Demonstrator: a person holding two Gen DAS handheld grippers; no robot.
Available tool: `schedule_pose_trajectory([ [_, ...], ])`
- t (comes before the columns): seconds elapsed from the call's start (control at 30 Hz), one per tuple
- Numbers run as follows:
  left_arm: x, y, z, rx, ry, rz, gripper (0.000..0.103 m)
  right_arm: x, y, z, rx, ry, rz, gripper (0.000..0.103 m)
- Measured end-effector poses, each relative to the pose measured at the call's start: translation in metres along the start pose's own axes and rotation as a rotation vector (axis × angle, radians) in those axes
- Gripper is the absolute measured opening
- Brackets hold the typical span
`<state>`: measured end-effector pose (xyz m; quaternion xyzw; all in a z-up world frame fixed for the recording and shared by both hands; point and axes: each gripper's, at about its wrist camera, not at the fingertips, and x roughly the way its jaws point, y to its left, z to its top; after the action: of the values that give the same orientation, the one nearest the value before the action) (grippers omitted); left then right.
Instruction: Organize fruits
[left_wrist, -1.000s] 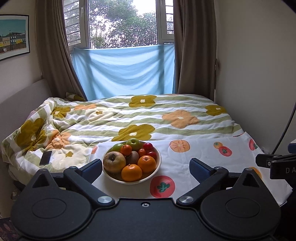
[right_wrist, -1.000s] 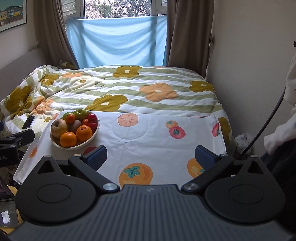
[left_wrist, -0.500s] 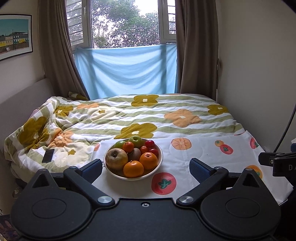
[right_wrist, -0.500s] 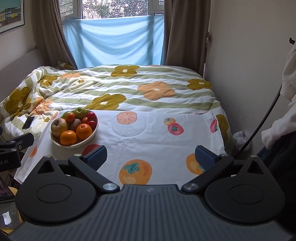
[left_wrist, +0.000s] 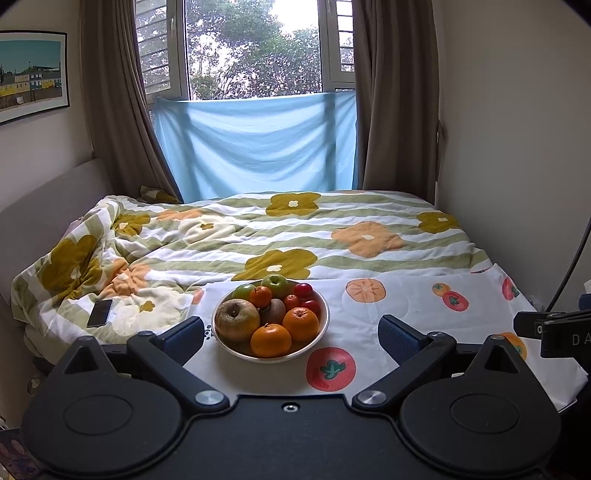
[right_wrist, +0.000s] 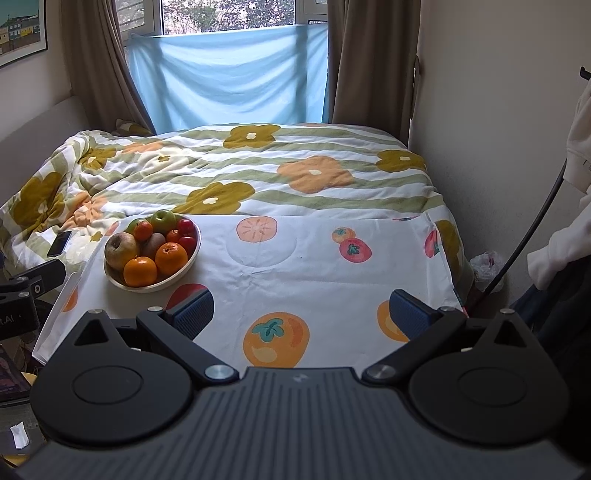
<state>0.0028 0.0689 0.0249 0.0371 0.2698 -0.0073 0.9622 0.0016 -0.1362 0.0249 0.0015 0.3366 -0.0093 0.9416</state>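
A white bowl (left_wrist: 320, 332) (right_wrist: 176, 277) full of fruit stands on a fruit-print cloth (right_wrist: 317, 266) at the bed's near end. It holds a brownish apple (left_wrist: 237, 319), two oranges (left_wrist: 270, 340), a kiwi (left_wrist: 273, 311), green apples (left_wrist: 274, 283) and small red fruits (left_wrist: 303, 290). My left gripper (left_wrist: 291, 338) is open, just short of the bowl, which shows between its fingers. My right gripper (right_wrist: 301, 314) is open over the cloth, to the right of the bowl, with nothing between its fingers.
A flowered duvet (left_wrist: 295, 229) covers the bed behind the cloth. A dark phone (left_wrist: 99, 313) lies on the duvet left of the bowl. Walls close in on the right, a window with curtains at the back. A person's white sleeve (right_wrist: 554, 251) and a cable (right_wrist: 532, 229) are at right.
Both views have tilted up and drawn slightly back, so the bowl sits a little farther from the fingers. Both grippers stay open and empty.
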Motion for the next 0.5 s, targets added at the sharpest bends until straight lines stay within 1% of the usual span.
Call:
schedule_pose_trajectory([
  [0.5,0.0036,-0.0033,0.0014,0.013,0.006,0.007,0.102,0.0068,-0.0018,-0.0024,0.021,0.014,0.002,0.103],
])
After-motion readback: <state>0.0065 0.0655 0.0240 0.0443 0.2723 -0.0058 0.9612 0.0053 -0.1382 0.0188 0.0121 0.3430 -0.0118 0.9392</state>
